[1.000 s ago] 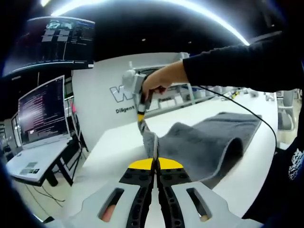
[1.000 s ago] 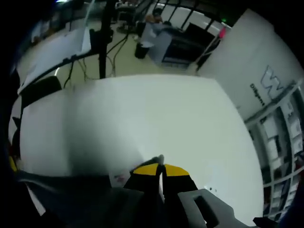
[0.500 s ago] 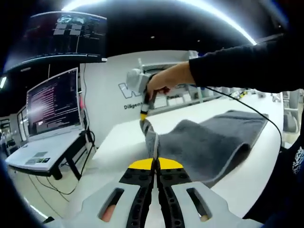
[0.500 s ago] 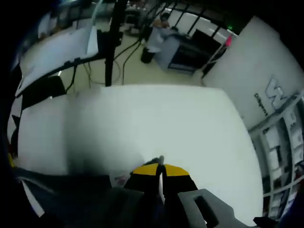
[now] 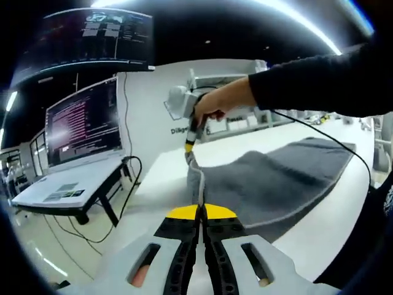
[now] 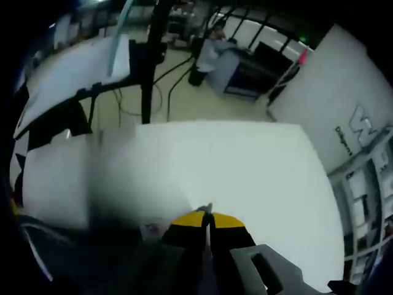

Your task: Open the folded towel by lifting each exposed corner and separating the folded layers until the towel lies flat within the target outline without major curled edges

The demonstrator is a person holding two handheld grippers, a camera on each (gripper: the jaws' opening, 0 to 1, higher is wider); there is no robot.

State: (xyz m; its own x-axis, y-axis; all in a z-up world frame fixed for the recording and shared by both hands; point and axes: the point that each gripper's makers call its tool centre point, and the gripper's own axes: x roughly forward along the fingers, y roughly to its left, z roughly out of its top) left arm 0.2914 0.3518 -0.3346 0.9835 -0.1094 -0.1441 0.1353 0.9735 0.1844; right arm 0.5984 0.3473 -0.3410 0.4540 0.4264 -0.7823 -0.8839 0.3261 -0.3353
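My left gripper (image 5: 201,212) has 2 light grey arms, each with 1 long slot. Its jaws are black with ribbed inner faces and yellow tips. My right gripper (image 6: 208,216) has the same yellow tips on black jaws and a grey body. In the left gripper view this right gripper (image 5: 191,146) shows a grey box, a yellow band and a thin black cable (image 5: 319,126). My sleeve (image 5: 319,83) is dark and long.

The towel (image 5: 276,181) edge is pinched out of sight between both tools' jaws.
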